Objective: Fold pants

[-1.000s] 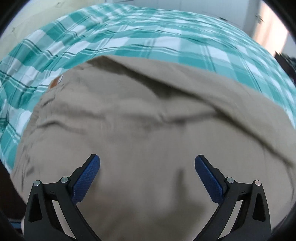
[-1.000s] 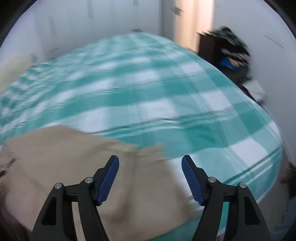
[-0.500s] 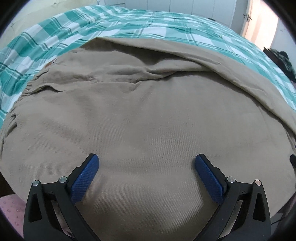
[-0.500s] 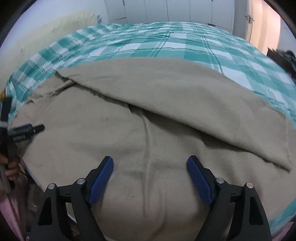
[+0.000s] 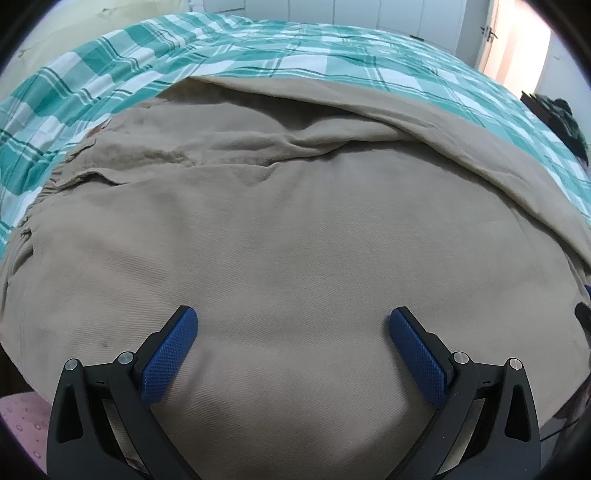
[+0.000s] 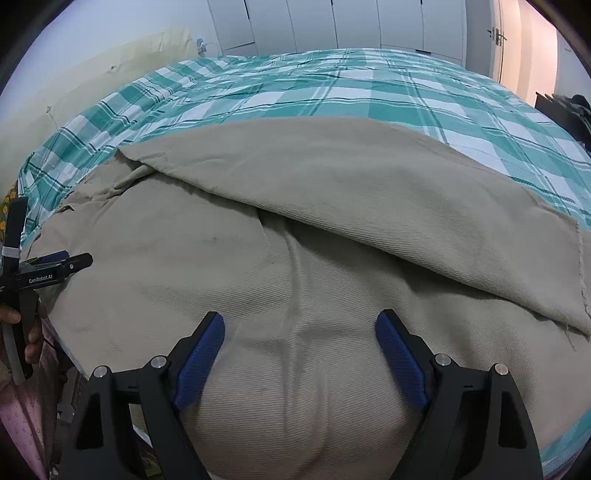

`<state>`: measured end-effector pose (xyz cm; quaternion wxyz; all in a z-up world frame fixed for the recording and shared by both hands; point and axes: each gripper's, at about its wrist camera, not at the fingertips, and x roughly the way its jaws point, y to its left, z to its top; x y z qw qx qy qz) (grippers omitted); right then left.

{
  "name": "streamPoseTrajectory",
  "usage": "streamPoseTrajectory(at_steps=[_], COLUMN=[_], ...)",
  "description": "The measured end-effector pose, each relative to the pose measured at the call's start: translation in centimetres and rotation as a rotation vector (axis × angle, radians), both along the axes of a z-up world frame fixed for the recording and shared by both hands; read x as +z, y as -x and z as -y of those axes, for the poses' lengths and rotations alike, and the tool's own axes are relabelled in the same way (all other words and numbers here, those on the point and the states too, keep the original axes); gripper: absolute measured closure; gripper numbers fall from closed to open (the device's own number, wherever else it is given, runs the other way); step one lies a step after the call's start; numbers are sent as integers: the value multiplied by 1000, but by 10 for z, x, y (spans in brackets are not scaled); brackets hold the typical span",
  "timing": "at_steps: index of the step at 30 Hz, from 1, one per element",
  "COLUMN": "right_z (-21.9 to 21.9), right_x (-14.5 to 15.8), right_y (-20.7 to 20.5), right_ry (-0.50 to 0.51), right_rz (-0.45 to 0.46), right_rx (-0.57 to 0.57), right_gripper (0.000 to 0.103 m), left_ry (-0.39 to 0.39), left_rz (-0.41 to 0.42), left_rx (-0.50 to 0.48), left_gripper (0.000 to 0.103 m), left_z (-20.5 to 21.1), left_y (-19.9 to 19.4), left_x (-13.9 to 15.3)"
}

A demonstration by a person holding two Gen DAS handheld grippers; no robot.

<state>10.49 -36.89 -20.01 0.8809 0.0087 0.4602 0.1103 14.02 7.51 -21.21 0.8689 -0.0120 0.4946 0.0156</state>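
Observation:
Beige pants (image 5: 280, 236) lie spread on a bed near its front edge, with one leg (image 6: 369, 192) folded over the other along the far side. The waistband (image 5: 74, 166) is at the left in the left wrist view. My left gripper (image 5: 293, 332) is open and empty, just above the near part of the pants. My right gripper (image 6: 300, 334) is open and empty over the lower leg part of the pants (image 6: 295, 280). The left gripper also shows at the left edge of the right wrist view (image 6: 44, 271).
The bed has a teal and white checked sheet (image 6: 332, 88) reaching far back. White wardrobe doors (image 6: 332, 22) stand behind. A dark dresser with clothes (image 6: 569, 107) is at the right. A pale headboard or pillow (image 6: 110, 70) is at the left.
Both views have steadied from blur onto the pants. The right gripper swung from the bare sheet to over the pants. Both grippers stayed open.

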Motion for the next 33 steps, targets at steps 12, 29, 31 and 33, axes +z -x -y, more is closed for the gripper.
streamPoseTrajectory(at_steps=[12, 29, 31, 33], right_z=[74, 113, 100, 90], right_x=[23, 148, 171, 194], right_y=[0, -3, 11, 31], right_ry=[-475, -490, -488, -489], right_rz=[-114, 228, 270, 310], right_rx=[-325, -312, -234, -149], right_gripper=[30, 100, 100, 100], left_ry=[-15, 570, 670, 717], left_rz=[21, 2, -25, -41], left_rx=[6, 129, 143, 133], left_gripper=[1, 1, 1, 1], left_z=[1, -95, -103, -102], left_y=[5, -47, -73, -98], left_x=[1, 73, 72, 71])
